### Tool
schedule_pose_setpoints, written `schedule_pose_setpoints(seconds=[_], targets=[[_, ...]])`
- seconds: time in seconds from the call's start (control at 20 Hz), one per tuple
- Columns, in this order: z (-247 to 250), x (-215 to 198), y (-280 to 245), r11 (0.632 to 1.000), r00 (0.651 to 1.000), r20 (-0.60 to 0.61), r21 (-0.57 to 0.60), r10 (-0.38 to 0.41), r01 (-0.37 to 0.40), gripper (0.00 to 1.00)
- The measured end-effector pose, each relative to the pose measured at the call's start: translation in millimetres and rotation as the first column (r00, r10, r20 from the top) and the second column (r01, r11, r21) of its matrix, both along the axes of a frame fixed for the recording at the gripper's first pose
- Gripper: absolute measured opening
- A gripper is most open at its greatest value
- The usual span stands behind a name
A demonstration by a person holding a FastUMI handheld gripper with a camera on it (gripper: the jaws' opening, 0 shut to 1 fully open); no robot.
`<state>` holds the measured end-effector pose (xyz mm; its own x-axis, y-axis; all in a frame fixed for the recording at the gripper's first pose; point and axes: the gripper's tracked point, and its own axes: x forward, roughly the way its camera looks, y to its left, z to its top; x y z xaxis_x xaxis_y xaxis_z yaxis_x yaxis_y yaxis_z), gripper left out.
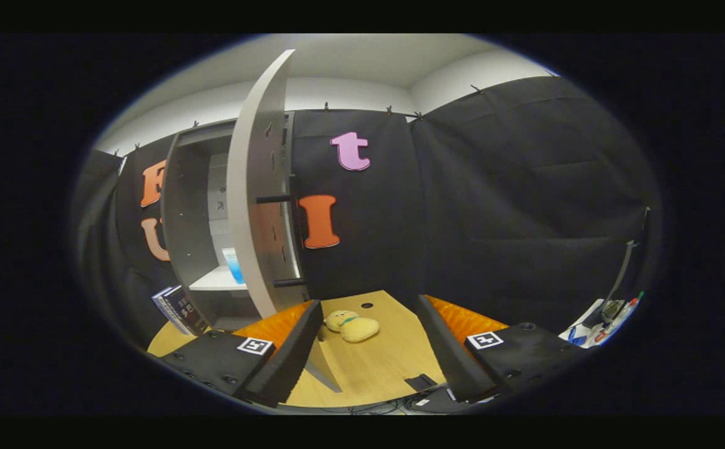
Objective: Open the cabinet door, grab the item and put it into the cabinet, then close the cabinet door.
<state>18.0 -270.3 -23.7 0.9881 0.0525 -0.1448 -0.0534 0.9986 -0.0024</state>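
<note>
Gripper view, hand-held gripper [371, 349]: I read the fingers spread wide, nothing between them, no contact with anything.
Item: small yellow plush toy [352, 325] lying on the light wooden table [378, 368], just ahead of the fingers and in the gap between them.
Cabinet: grey cabinet [182, 212] standing at the table's far left; its pale door [256, 187] swung open edge-on toward me, two dark handle posts sticking out of it.
Inside: white shelf [216, 280] carrying a blue-and-white box [233, 265].
Beside cabinet: dark books [178, 310] leaning against its left foot.
Far right: pens and small clutter [608, 318] near the table's edge.
</note>
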Motion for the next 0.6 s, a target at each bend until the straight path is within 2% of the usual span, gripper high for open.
schedule_pose_setpoints(seconds=[0.25,0.3,0.45,0.6], targets=[[-14.4,10.7,14.7,0.999,0.999,-0.022,-0.025,0.03,-0.031,0.98],[-13.8,11.6,14.6,0.999,0.999,-0.017,-0.028,0.033,-0.033,0.95],[-16.0,10.7,22.4,0.999,0.998,-0.029,-0.017,0.051,-0.051,0.94],[-17.7,4.0,38.1,0.996,0.996,-0.034,-0.008,0.087,-0.087,0.97]])
